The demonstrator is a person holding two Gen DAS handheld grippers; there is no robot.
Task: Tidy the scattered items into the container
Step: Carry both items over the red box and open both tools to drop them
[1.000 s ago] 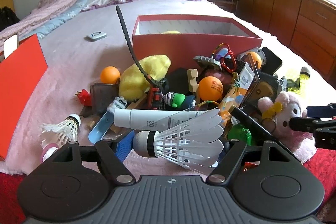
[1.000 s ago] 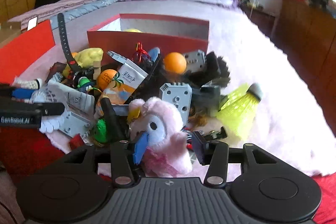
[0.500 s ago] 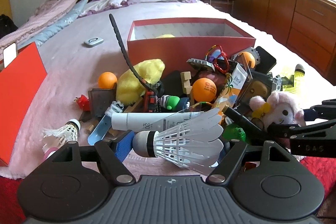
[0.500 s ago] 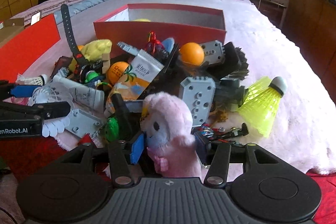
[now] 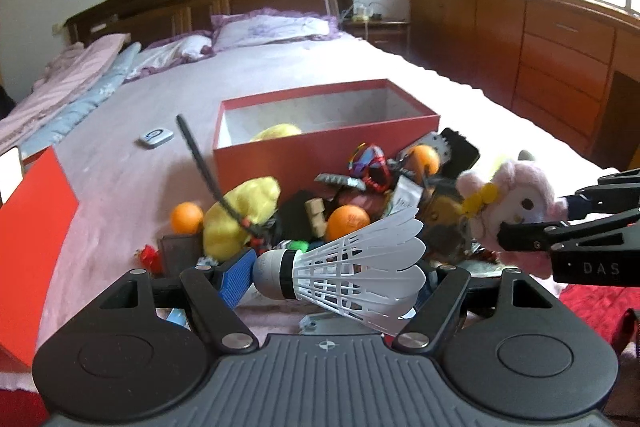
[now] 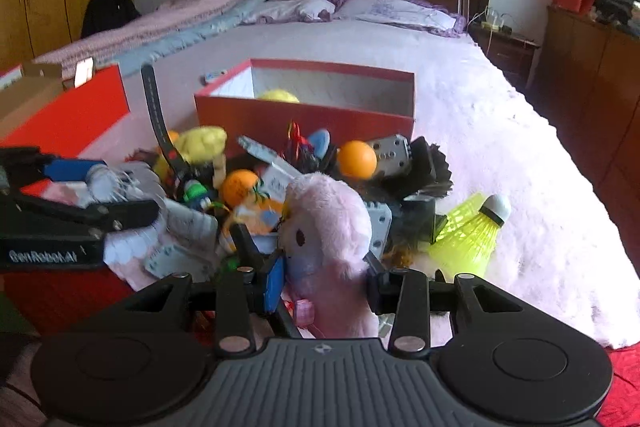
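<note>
A white shuttlecock (image 5: 352, 267) lies crosswise between the jaws of my left gripper (image 5: 340, 277), which is shut on it above the pile. My right gripper (image 6: 324, 281) has its jaws closing on a pink plush toy (image 6: 328, 227), pads pressing its sides; it also shows as the pink plush toy (image 5: 516, 203) at the right of the left wrist view. Beyond the heap of scattered items (image 5: 344, 195) stands the open red box (image 5: 320, 151) with a yellow thing (image 5: 276, 133) inside.
Orange balls (image 6: 356, 159), a yellow plush (image 5: 240, 215), a black strap (image 6: 158, 119) and a yellow-green shuttlecock (image 6: 472, 231) lie around the pile on the pink bedspread. A red lid (image 5: 32, 239) stands at the left. A small remote (image 5: 156, 138) lies farther up the bed.
Both grippers have risen. The pink plush has come up off the pile between the right jaws, which have tightened on it. The white shuttlecock stays held in the left gripper.
</note>
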